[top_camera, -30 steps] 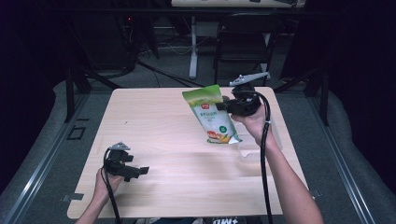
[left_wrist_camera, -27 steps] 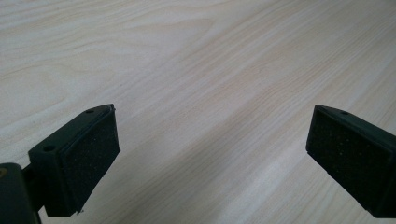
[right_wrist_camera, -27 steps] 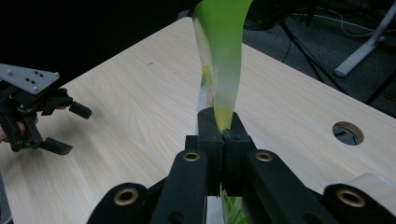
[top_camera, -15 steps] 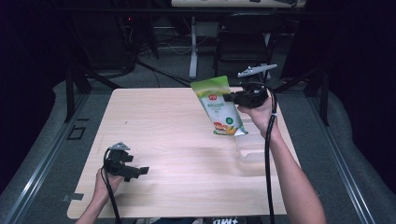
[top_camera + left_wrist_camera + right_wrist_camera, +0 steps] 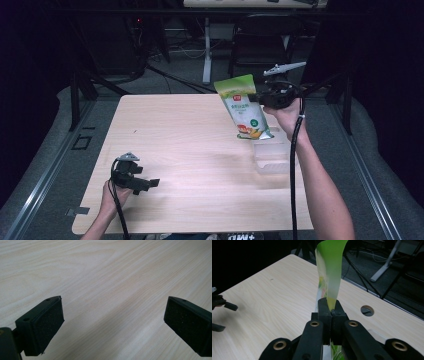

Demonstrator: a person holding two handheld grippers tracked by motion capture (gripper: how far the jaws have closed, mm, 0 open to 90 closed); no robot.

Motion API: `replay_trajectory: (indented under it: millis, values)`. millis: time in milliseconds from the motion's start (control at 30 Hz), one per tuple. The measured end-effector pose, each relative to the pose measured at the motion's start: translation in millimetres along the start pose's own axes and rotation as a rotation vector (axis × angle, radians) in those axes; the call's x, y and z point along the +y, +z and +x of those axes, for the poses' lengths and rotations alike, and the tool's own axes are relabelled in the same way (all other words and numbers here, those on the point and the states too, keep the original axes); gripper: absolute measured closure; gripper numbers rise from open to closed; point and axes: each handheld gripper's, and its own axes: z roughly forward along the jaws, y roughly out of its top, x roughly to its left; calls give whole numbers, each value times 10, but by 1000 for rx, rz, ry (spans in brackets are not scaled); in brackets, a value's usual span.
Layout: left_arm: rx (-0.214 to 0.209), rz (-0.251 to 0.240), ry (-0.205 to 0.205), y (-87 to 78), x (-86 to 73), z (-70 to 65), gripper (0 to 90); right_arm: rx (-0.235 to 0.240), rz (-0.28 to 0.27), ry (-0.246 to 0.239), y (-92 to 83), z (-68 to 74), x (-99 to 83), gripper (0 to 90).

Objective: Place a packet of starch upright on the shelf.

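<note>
**Over the table's far right corner, a green pouch is hanging from the right gripper**

Above the far right part of the table [image 5: 200,150], the right gripper [image 5: 260,96] is clamping a green pouch [image 5: 243,107] by its edge, and the pouch is dangling clear of the wood, just beyond a clear plastic container [image 5: 270,157] that is sitting on the table. The high view is showing the pouch's printed face; the right gripper view is catching it edge-on instead, a thin green sheet [image 5: 329,277] pinched between tightly closed jaws, with a round cable hole [image 5: 367,310] in the tabletop behind.

Near the front left corner, the left gripper [image 5: 150,182] is resting low over the wood. Its own view is showing both black pads [image 5: 47,325] standing wide apart with nothing but pale woodgrain between them.

Around the table, the room is lying dark: a grey floor, cables and chair legs are barely showing. The pouch's print is too small to read, and the container's contents are hard to make out.
</note>
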Motion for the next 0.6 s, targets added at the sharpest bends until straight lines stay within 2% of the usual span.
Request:
replay_trajectory:
  millis: [133,467,600]
  values:
    - [2,-3,-2,3,-4,2,25,-7,-5,11,-30,-81,23,894]
    - [-5,4,3,9,-5,3,25,-67,-4,34,-42,-309,14,896]
    - [-3,0,1,8,-5,6,24,-86,14,34,-12,-406,-17,896]
